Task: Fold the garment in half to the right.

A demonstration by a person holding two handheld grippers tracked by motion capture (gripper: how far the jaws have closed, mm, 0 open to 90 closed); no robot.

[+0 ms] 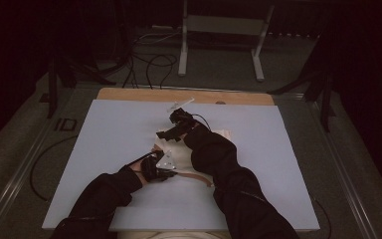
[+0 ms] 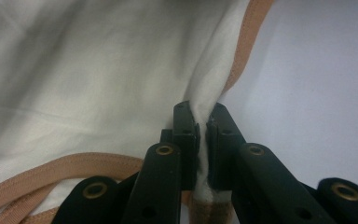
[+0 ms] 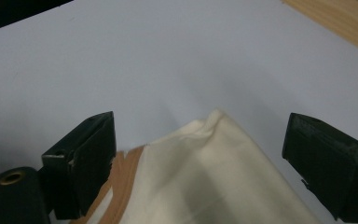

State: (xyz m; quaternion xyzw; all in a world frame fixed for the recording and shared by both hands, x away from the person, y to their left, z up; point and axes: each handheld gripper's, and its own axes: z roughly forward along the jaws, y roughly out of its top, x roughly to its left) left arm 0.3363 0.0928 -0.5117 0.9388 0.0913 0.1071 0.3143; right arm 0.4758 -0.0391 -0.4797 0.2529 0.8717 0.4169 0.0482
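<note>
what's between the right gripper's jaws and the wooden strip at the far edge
In the right gripper view, past the cloth corner between the open right gripper, only bare blue board runs to the wooden strip.

Cream cloth on a pale bench
The cloth (image 2: pixel 88 79) was cream-white with a tan-orange edging band (image 2: pixel 79 164); the bench (image 3: pixel 168 60) was pale lavender-blue, its far strip light wood-brown; both tools' jaws were black.

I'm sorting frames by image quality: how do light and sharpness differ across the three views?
High view: dim and underexposed, surroundings nearly black, the cloth hard to read between the sleeves. Left gripper view: bright, even light, soft grey shadows in the folds, the near jaws slightly soft. Right gripper view: bright, the blue table washed out, the jaws blurred at the edges.
</note>
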